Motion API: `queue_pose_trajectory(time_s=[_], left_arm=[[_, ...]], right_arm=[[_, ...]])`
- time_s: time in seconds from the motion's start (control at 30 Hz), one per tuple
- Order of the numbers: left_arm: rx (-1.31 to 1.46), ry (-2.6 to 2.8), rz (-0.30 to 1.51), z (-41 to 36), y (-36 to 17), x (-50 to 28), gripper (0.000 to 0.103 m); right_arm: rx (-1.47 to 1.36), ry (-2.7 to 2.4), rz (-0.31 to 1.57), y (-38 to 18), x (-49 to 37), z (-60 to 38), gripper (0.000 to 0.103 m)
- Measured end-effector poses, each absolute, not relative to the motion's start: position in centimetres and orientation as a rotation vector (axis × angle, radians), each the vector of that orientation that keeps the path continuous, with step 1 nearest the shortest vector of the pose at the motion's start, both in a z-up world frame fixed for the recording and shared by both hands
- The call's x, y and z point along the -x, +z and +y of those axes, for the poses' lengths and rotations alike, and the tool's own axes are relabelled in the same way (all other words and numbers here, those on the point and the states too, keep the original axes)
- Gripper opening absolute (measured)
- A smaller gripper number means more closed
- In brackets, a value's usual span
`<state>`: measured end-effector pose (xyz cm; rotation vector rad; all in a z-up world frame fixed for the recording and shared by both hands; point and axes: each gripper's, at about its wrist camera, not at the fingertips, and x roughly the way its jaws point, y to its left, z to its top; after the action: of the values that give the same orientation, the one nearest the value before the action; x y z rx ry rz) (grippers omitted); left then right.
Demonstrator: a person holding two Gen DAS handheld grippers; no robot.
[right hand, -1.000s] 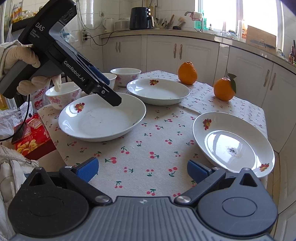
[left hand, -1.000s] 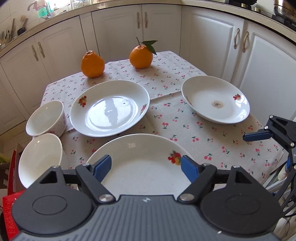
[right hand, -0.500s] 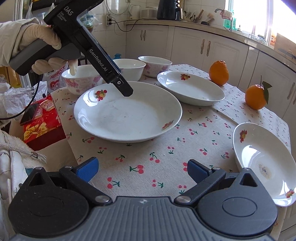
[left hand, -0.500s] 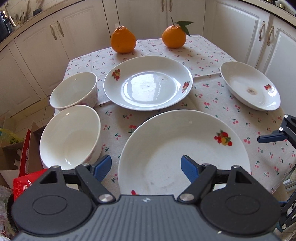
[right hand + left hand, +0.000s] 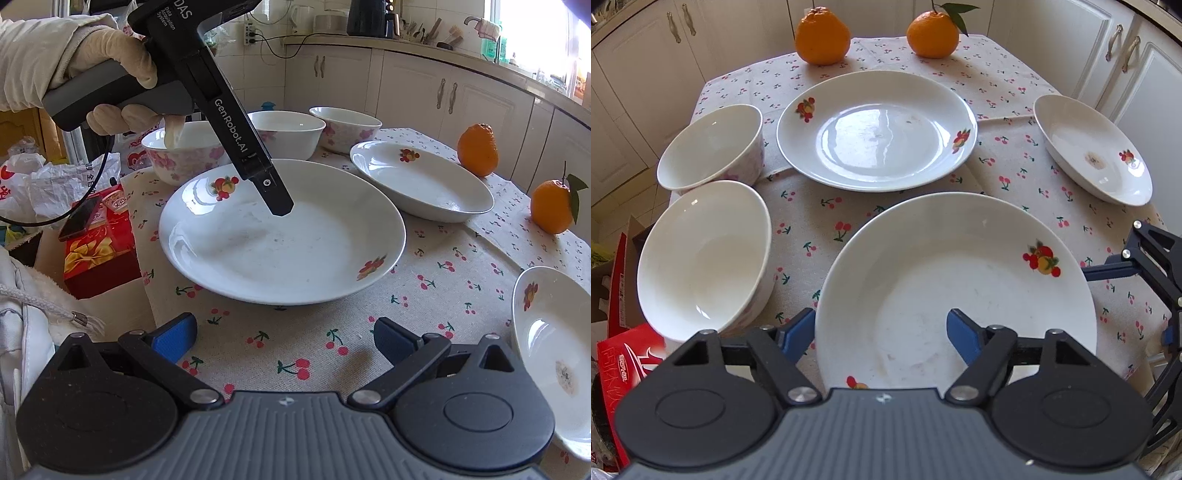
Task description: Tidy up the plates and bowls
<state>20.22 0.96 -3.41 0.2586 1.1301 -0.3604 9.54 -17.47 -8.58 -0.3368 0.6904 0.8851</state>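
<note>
Three white plates with fruit prints lie on the cherry-print tablecloth: a near large plate [image 5: 960, 280] [image 5: 280, 236], a far plate [image 5: 877, 129] [image 5: 421, 181] and a smaller plate at the right edge [image 5: 1093, 147] [image 5: 554, 354]. White bowls stand at the left: two in the left wrist view [image 5: 701, 258] [image 5: 713, 147], three in the right wrist view [image 5: 184, 151] [image 5: 284, 129] [image 5: 345, 127]. My left gripper [image 5: 881, 330] [image 5: 279, 201] is open, its fingers straddling the near plate's rim. My right gripper [image 5: 282, 338] [image 5: 1123, 266] is open and empty above the cloth, right of that plate.
Two oranges [image 5: 822, 31] [image 5: 932, 35] sit at the table's far edge. Red boxes [image 5: 624, 365] [image 5: 98, 254] and plastic bags [image 5: 55, 184] lie beside the table on the left. White kitchen cabinets [image 5: 1071, 37] surround the table.
My left gripper has come down and leftward over the near plate's rim. My right gripper has moved left toward the same plate. Both stay open; no dishes have moved.
</note>
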Motion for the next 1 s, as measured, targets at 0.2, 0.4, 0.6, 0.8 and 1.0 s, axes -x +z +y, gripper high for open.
queue_pose_trajectory(time_s=[0.2, 0.4, 0.6, 0.8, 1.0], left_arm=[[-0.260, -0.358, 1.147, 1.1, -3.6, -20.7, 0.066], [-0.267, -0.364, 1.166, 0.9, -4.1, -21.2, 0.066], [-0.249, -0.374, 1.184, 1.1, -4.2, -21.7, 0.066], [-0.242, -0.379, 1.195, 1.2, -4.3, -21.9, 0.065], [-0.238, -0.391, 1.218, 0.7, -4.2, -22.0, 0.065]], right_arm=[[0.296, 0.914, 0.693, -9.0, -10.3, -17.7, 0.103], [0.305, 0.940, 0.672, -8.9, -10.6, -17.4, 0.091], [0.305, 0.953, 0.664, -8.8, -11.0, -17.1, 0.087], [0.309, 0.962, 0.656, -9.0, -11.2, -16.8, 0.089], [0.312, 0.961, 0.668, -8.8, -11.1, -17.1, 0.088]])
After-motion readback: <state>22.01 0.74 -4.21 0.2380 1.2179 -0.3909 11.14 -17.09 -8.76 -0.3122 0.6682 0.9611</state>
